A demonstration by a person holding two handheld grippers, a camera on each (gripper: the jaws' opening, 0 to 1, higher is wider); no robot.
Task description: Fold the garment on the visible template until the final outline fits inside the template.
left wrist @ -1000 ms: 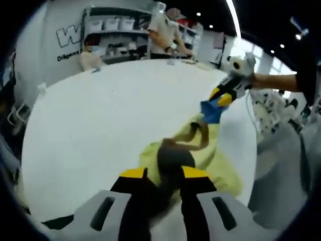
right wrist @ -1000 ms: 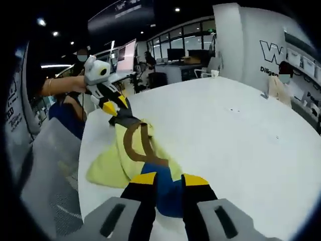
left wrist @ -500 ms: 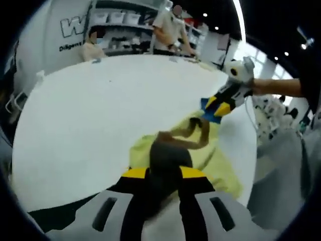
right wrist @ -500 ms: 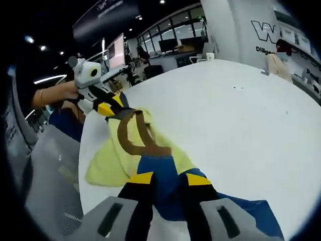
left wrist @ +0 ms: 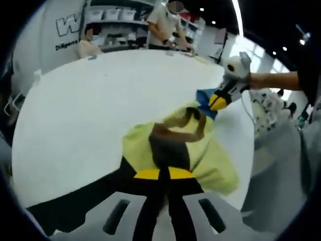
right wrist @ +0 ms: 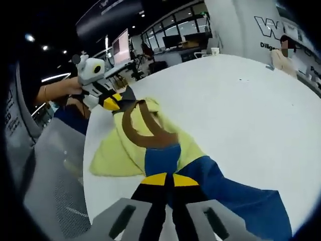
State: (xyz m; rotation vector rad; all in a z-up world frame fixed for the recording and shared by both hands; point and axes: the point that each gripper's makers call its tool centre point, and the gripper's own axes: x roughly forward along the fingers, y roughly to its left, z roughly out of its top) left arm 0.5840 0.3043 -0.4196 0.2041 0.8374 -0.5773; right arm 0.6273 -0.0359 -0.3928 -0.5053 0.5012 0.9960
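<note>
White desk (left wrist: 90, 105) spreads under both views, an office behind. Left hand-held gripper (left wrist: 161, 174) is clenched on the dark end of the garment (left wrist: 175, 150); right hand-held gripper (right wrist: 165, 179) is clenched on its blue end. Between them the yellow, brown-trimmed garment lies stretched near the desk's edge, blue cloth spilling beside the right jaws.

A wide white desk (left wrist: 85, 105) fills the middle. Beyond its far edge two people (left wrist: 163, 27) stand by shelving (left wrist: 113, 15), near wall lettering (left wrist: 67, 27). In the right gripper view, monitors (right wrist: 123, 47) and what may be a cup (right wrist: 214, 50) sit past the desk.
</note>
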